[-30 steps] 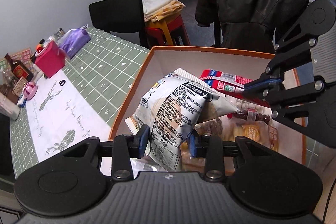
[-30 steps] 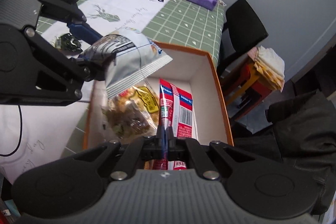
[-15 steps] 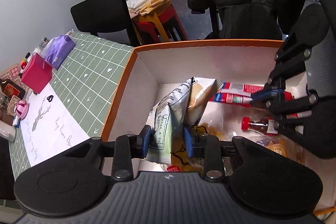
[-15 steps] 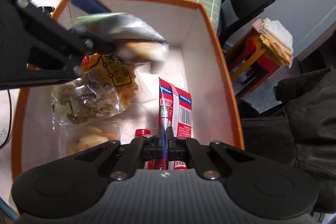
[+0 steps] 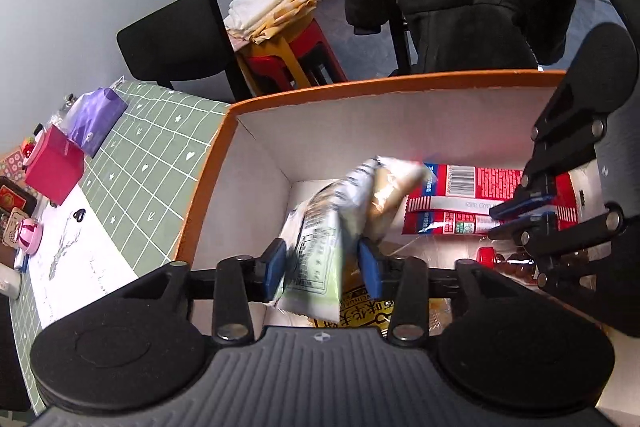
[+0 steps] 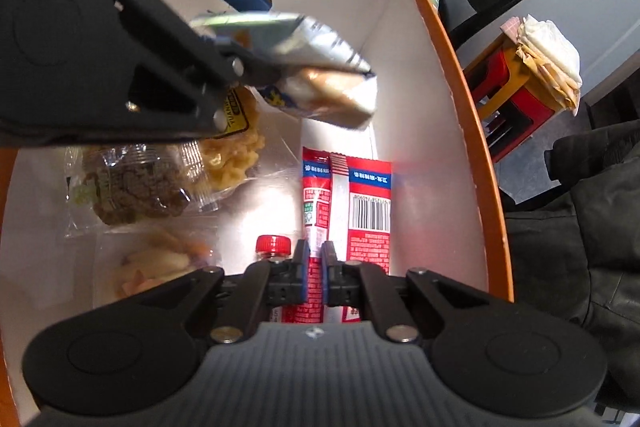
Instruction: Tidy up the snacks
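Both grippers have dropped from above the rim down into the orange-edged box (image 5: 208, 163) since a second ago, and the table beside it has slid out toward the left edge of the left wrist view. The left gripper (image 5: 322, 263) had been pinching the silver-white snack bag (image 5: 320, 247); its jaws have just been opening, and the bag now sits blurred between the blue pads. There is a visible gap on the right side, so the pads no longer seem to press it. Seen from the right wrist, that same bag (image 6: 316, 75) hangs tilted in the far part of the box, above the other snacks.

The right gripper (image 6: 315, 269) has its jaws nearly together, with only a thin slit between them. The near edge of the red packet (image 6: 348, 203) runs through that slit. Whether the pads truly bite on it cannot be told from here. That packet lies flat along the right side of the box floor, barcode up. Just left of it, near the gripper, stands out the red cap of a small bottle (image 6: 273, 243). Clear bags of brown and yellow snacks (image 6: 136, 187) fill the left half of the floor.

Outside the box, on the green checked table (image 5: 132, 171), a pink box (image 5: 54, 167) and a purple pouch (image 5: 94, 117) sit far left. A black chair (image 5: 176, 39) stands beyond the table.
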Motion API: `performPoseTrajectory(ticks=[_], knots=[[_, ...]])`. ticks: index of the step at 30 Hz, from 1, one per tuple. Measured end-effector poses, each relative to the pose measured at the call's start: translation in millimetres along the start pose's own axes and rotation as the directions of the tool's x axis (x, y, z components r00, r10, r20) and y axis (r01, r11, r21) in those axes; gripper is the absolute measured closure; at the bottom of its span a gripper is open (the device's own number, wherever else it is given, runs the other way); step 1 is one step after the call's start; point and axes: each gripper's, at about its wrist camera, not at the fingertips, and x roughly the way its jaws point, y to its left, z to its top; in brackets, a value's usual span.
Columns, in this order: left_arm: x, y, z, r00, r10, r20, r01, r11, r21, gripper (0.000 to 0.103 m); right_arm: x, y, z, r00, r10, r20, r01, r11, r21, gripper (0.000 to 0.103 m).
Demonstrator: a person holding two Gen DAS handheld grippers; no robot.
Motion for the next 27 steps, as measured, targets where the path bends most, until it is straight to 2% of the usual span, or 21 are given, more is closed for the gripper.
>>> performPoseTrajectory(ticks=[1,3,4,6,9,11,16,22,27], knots=[[0.1,0.4,-0.9,1.000,-0.008,-0.007,0.008,1.000,-0.003,0.036,0.3,0.1,-0.2,1.000,0.006,0.000,-0.006,1.000,0.003,0.094],[-2.3,0.5,-3.0,1.000,-0.020,-0.006,0.020,1.000,-0.003,0.029,0.7,-0.1,0.2,1.000,0.023,-0.004,-0.023,1.000,0.015,0.083],[-4.4,0.6,-3.8,1.000,-0.022,-0.008,0.022,1.000,0.000,0.029,0.3,0.6,0.3,1.000,0.029,-0.006,-0.029,0.999,0.021,0.073],[-12.0,1.4,-6.0,1.000,-0.019,-0.001,0.019,1.000,-0.008,0.029,-1.3,3.2,-0.2,1.000,0.027,-0.004,-0.027,0.999,0.026,0.070],[-27.0,6.6,-8.9,0.999,-0.053,0.000,0.053,0.998,-0.043,0.028,-8.2,4.9,-1.6,0.999,0.035,0.009,-0.035,0.998,0.048,0.066],[-38.8,10.9,-11.9,0.997,-0.070,0.012,0.071,0.995,-0.076,0.027,-15.9,5.7,-2.4,0.999,0.041,0.029,-0.042,0.997,0.069,0.061],[-73.3,20.2,-22.3,0.997,-0.064,0.037,0.069,0.988,-0.141,0.027,-41.1,13.8,-6.0,0.994,0.013,0.109,-0.025,0.993,0.113,0.058],[-116.8,31.7,-45.5,0.999,0.008,0.052,0.003,0.979,-0.204,0.027,-80.9,30.5,-8.9,0.964,-0.013,0.265,-0.033,0.985,0.167,0.055],[-147.8,45.7,-75.9,0.997,0.056,0.046,-0.044,0.973,-0.226,0.027,-112.6,54.5,-5.7,0.922,0.034,0.387,-0.111,0.977,0.180,0.052]])
